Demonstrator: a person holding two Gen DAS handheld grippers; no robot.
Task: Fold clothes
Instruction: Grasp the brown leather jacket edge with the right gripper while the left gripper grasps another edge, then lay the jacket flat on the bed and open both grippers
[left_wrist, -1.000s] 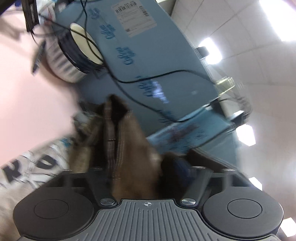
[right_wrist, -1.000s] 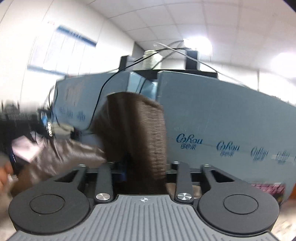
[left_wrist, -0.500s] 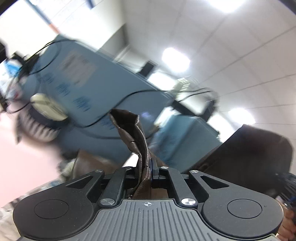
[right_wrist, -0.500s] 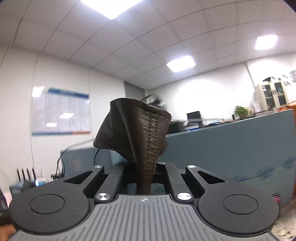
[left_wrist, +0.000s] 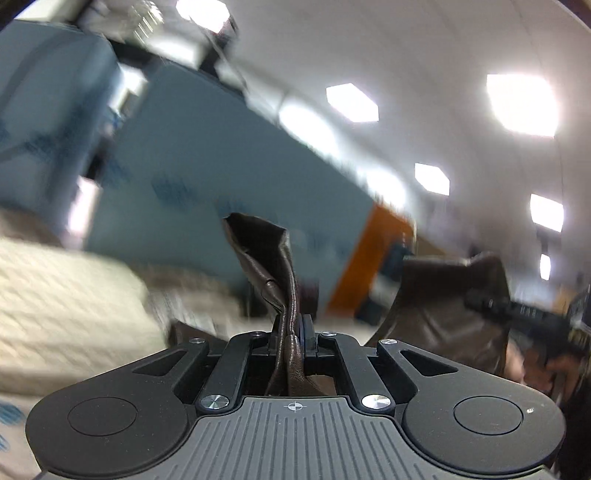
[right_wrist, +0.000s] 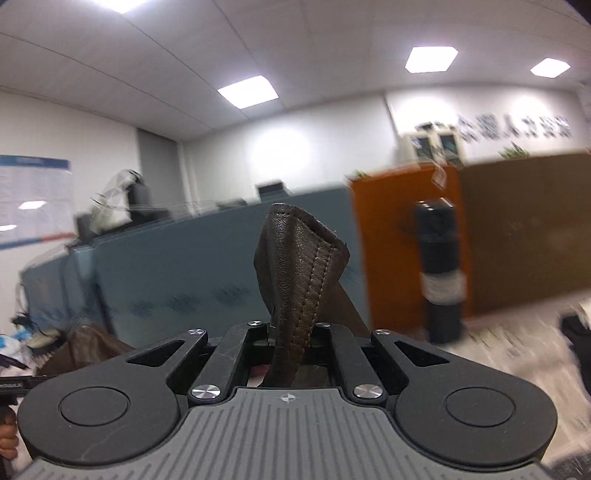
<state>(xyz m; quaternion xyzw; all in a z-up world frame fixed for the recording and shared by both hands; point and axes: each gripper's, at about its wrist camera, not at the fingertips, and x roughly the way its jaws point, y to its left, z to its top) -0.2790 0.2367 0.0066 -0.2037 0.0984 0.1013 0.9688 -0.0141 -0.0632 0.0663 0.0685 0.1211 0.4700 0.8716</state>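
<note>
2 grippers, left (left_wrist: 293, 334) right (right_wrist: 291, 341), clamping 1 brown leather garment (right_wrist: 299, 266)

Both grippers point slightly upward, the left gripper (left_wrist: 293, 334) with its jaws pressed together on a fold of brown leather garment (left_wrist: 271, 266), the right gripper (right_wrist: 290, 332) clamped likewise.

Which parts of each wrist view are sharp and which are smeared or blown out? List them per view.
Left wrist view: the left gripper and its pinched dark brown leather garment are sharp; the blue partition is motion-smeared, the ceiling lights blown out. Right wrist view: the right gripper and stitched leather are crisp; the orange cabinet is blurred.
</note>
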